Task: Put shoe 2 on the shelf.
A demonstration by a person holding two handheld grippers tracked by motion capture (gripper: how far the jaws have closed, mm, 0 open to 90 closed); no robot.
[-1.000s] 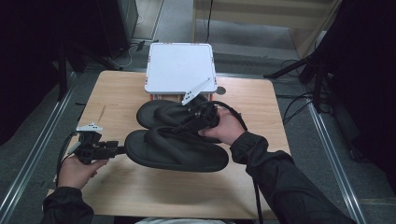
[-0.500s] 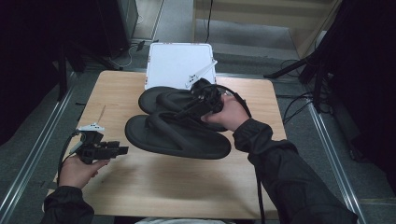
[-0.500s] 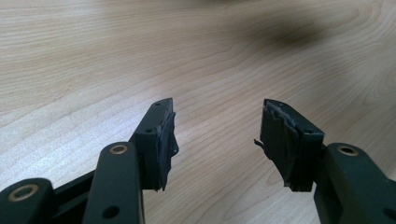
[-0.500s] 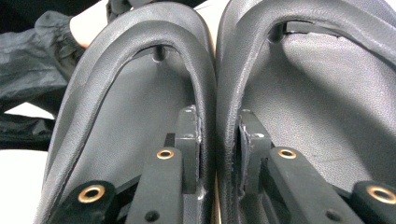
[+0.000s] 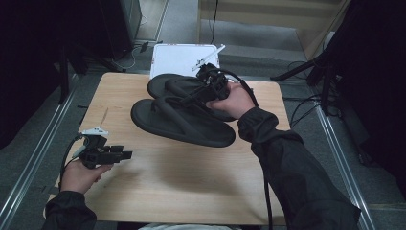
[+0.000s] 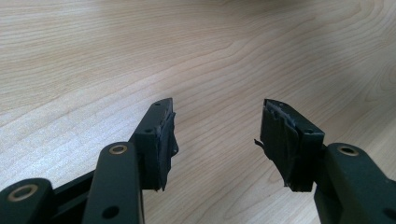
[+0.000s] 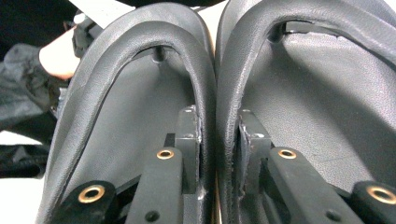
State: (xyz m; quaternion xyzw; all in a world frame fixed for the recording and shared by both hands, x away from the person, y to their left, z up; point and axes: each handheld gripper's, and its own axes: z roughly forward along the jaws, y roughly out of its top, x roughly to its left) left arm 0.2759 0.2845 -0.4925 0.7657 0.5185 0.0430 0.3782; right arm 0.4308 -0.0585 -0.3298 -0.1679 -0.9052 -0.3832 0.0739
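Two black flip-flops hang together over the middle of the wooden table, the nearer one tilted and partly covering the farther one. My right gripper is shut on both inner straps, pinching the left strap and the right strap between its jaws. My left gripper rests low near the table's front left, apart from the flip-flops. It stands open over bare wood, with nothing between its pads.
A white flat box sits just past the table's far edge, behind the flip-flops. Black cables trail from both grippers. Metal rails run along the floor on both sides of the table. The front half of the table is bare wood.
My right gripper has carried the pair of flip-flops up and away from the left gripper, toward the back of the table. The left gripper has hardly moved.
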